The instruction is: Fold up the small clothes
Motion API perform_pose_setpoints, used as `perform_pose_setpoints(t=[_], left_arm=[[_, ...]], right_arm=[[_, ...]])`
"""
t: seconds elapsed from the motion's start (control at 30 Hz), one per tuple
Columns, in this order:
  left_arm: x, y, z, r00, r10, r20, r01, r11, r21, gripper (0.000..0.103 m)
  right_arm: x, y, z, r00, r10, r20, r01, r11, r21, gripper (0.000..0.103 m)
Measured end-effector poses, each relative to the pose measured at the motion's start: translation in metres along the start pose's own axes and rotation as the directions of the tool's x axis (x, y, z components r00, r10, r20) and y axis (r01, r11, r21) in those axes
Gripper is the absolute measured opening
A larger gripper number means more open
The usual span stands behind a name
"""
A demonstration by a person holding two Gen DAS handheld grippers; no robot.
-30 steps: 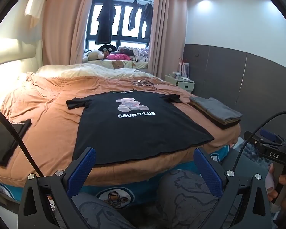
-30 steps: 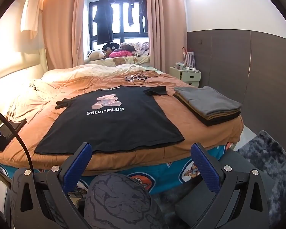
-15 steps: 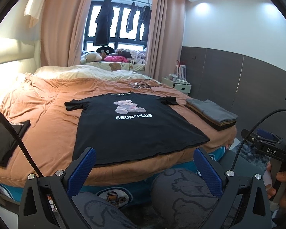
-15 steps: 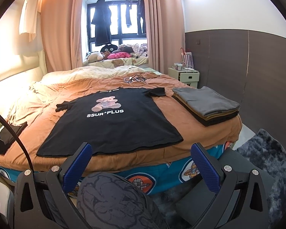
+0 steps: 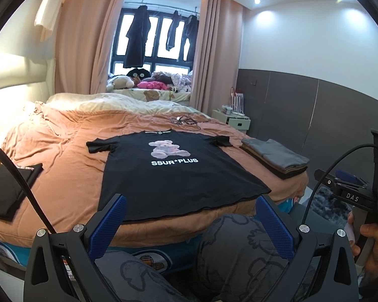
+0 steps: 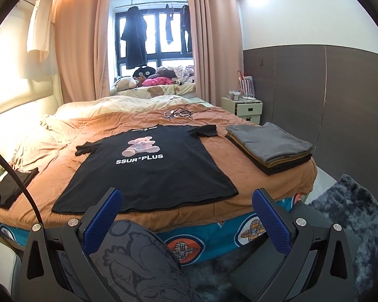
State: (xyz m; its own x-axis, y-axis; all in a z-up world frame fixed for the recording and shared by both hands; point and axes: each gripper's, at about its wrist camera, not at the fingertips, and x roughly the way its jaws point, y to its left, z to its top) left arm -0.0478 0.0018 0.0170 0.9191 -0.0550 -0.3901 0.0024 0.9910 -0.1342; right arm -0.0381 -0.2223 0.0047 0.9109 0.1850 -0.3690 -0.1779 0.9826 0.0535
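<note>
A black T-shirt (image 5: 174,176) (image 6: 151,173) with a pink bear print and white lettering lies flat, front up, on the bed's brown cover, its hem toward me. My left gripper (image 5: 190,216) hangs open short of the bed's near edge, above a person's knees, nothing between its blue pads. In the same way my right gripper (image 6: 186,212) is open and empty, held back from the hem. The right-hand tool also shows at the far right of the left wrist view, held in a hand.
A stack of folded clothes (image 6: 269,148) (image 5: 274,157) sits on the bed's right edge. A dark folded piece (image 5: 10,188) lies at the left. Cables (image 6: 179,113) rest beyond the shirt's collar. A bedside cabinet (image 6: 242,108) and a grey rug (image 6: 347,224) are to the right.
Both grippers have drawn back and tilted up slightly; the bed and shirt sit a little lower and farther in view. Jaws stay open. The shirt has not moved.
</note>
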Motion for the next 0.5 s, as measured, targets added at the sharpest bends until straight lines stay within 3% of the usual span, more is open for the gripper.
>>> perform_pose_setpoints(t=[0.5], left_arm=[[-0.020, 0.007, 0.000, 1.000, 0.020, 0.015, -0.019, 1.000, -0.025, 0.102]], right_arm=[[0.000, 0.002, -0.001, 1.000, 0.019, 0.021, -0.019, 1.000, -0.006, 0.103]])
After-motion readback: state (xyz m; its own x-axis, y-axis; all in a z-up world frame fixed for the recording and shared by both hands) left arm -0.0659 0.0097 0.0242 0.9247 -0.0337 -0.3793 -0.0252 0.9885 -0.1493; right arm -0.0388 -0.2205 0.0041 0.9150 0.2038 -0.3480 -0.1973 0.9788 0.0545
